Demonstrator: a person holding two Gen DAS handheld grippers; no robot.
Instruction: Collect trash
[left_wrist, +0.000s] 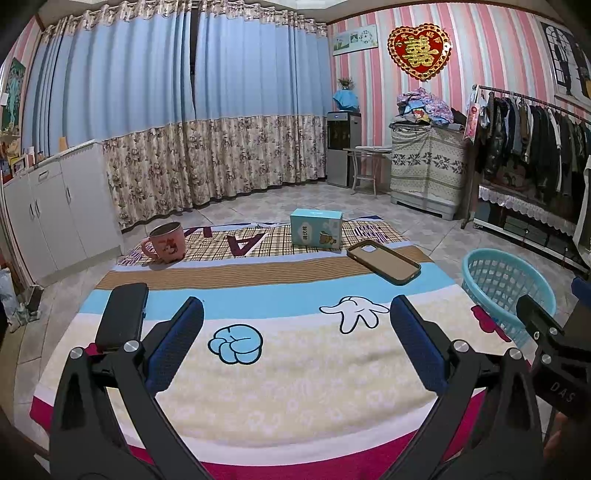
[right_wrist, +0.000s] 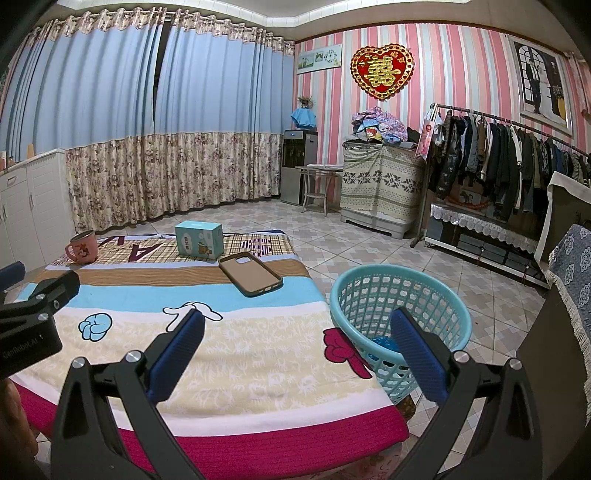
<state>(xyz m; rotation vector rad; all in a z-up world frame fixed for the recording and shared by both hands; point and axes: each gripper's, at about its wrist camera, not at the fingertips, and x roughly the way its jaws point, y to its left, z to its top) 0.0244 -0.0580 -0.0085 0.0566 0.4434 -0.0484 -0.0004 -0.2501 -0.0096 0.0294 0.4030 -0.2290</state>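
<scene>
- One light-blue plastic lattice basket (right_wrist: 400, 317) holds something blue, crumpled.
- Pink metal mug (left_wrist: 165, 242): contents hidden.
- Left gripper (left_wrist: 295, 347), right gripper (right_wrist: 297, 350): spread wide, empty.

Both wrist cameras look forward and slightly down, from low over the near end of a blanket-covered surface (left_wrist: 295, 387). The right view sits further right, nearer the basket (right_wrist: 399, 295). Both share the curtained wall (left_wrist: 184, 110).

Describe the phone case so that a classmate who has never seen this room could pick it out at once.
Start at the cartoon-print blanket covering the low table. Toward its far right side, just in front of the light-blue box, lies the phone case. It is the only flat brown item, open side up, with a camera cutout.
</scene>
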